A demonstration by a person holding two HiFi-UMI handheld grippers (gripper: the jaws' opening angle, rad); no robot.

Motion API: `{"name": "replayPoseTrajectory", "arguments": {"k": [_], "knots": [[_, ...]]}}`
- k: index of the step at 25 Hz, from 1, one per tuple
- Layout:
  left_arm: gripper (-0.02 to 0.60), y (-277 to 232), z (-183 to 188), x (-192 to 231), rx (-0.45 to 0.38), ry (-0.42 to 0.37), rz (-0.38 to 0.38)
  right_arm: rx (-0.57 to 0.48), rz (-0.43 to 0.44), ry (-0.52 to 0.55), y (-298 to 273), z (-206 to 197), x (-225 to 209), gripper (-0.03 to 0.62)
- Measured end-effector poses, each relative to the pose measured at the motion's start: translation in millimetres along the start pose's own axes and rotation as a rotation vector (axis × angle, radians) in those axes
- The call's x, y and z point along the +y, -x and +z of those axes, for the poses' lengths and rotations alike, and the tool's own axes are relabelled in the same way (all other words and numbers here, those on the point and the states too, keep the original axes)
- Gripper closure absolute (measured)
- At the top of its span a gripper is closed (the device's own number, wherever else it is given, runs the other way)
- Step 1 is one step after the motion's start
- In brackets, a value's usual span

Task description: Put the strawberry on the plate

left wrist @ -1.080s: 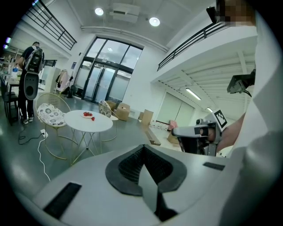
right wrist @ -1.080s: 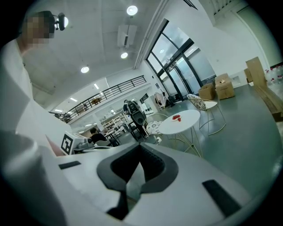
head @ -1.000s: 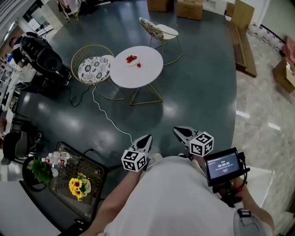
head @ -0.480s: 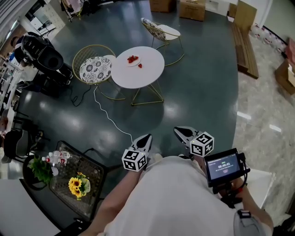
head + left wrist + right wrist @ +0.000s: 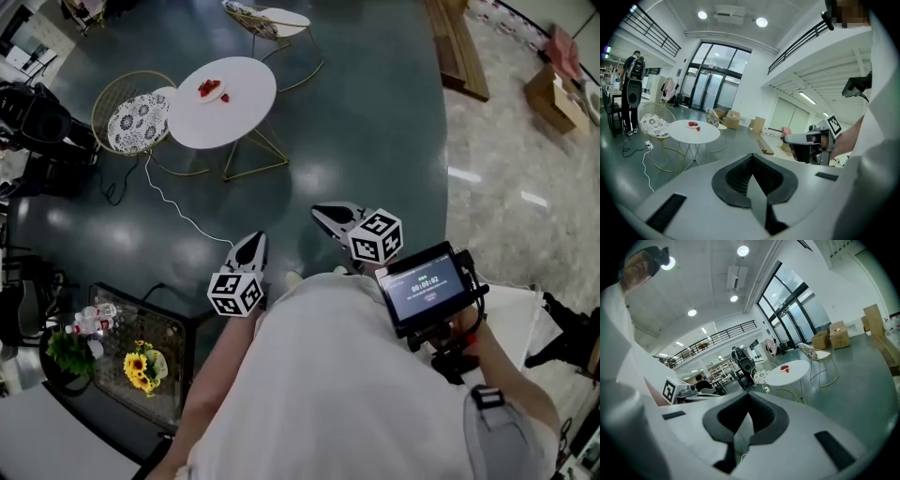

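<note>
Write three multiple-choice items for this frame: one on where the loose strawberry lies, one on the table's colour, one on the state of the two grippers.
1. Where does the single red strawberry lie relative to the small white plate?
A) on it
B) beside it, on the tabletop
C) on the floor below it

2. What colour is the top of the round table?
A) black
B) white
C) red

3. How do the jaws of the left gripper and the right gripper stand?
A) both together, nothing between them
B) both wide apart
C) left clamped on a strawberry

Answers:
1 B: the head view shows it on the tabletop next to the plate, which holds other strawberries.
2 B: the top is plain white in all three views.
3 A: each gripper view shows its own jaws meeting, with nothing held.
</note>
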State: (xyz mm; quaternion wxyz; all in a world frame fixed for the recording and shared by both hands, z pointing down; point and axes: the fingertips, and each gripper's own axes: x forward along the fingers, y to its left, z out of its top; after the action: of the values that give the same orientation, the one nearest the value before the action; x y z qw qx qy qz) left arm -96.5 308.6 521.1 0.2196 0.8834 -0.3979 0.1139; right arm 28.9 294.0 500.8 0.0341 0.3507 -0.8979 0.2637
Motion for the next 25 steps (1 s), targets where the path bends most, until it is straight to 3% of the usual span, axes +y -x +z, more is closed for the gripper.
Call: {"name": "replayPoseTrajectory", "arguments": {"k": [8, 20, 25], "knots": [[0.575, -16.0, -16.9, -8.0, 0.021, -0.005, -0.017, -0.002, -0.025, -0.016, 10.3, -14.0, -17.5, 0.588], [0.575, -68.2, 15.6, -97.1, 0.066, -0.01, -0.016, -0.004, -0.029, -0.07, 98.7, 21.2, -68.0, 0.588], [0.575, -71.4, 20.4, -91.3, 0.063, -0.015, 0.0, -0.023, -0.034, -0.078, 98.8, 23.2, -76.8, 0.588]]}}
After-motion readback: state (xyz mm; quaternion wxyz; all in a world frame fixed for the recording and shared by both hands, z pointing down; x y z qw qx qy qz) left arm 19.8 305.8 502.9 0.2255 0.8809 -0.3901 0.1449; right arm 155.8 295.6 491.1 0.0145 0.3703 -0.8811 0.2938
